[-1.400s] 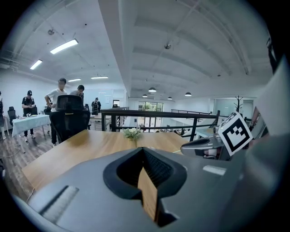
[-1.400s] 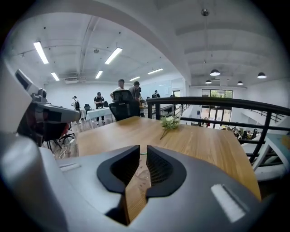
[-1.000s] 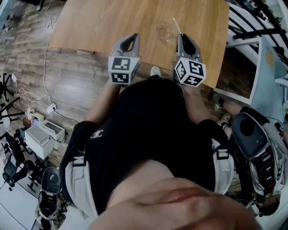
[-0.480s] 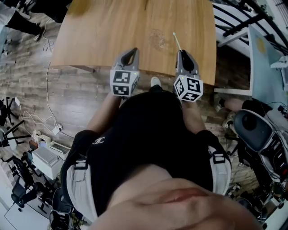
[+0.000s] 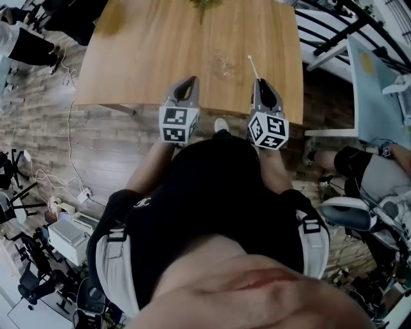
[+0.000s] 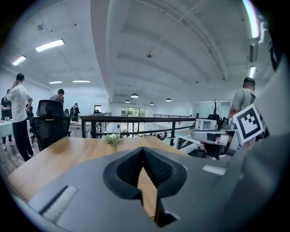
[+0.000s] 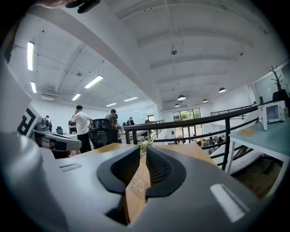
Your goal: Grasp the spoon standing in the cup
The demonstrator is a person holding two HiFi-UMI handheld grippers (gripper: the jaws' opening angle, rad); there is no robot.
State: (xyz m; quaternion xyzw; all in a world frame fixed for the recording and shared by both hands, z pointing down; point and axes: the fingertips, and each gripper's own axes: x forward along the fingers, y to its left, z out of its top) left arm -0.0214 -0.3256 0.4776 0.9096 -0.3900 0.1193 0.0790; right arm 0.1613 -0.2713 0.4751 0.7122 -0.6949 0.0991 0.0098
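A clear glass cup (image 5: 225, 64) stands on the wooden table (image 5: 148, 51), right of its middle. A thin white spoon (image 5: 252, 65) slants up just to the cup's right, its lower end near my right gripper's tip; where it rests I cannot tell. My right gripper (image 5: 262, 82) hovers over the table's near edge, its jaws a narrow gap apart and empty. In the right gripper view (image 7: 142, 152) faint glass outlines (image 7: 138, 182) show between the jaws. My left gripper (image 5: 187, 82) is shut and empty, left of the cup, its tips touching (image 6: 142, 149).
A small flower sprig (image 5: 204, 3) sits at the table's far edge. A black railing (image 5: 334, 38) and a white desk (image 5: 379, 77) lie to the right. A seated person (image 5: 376, 170) and a chair (image 5: 350, 212) are at lower right. People stand beyond the table (image 7: 81, 127).
The head view has drifted, so the table sits lower and its far edge with the flower shows. Both grippers stay at the near edge, jaws unchanged.
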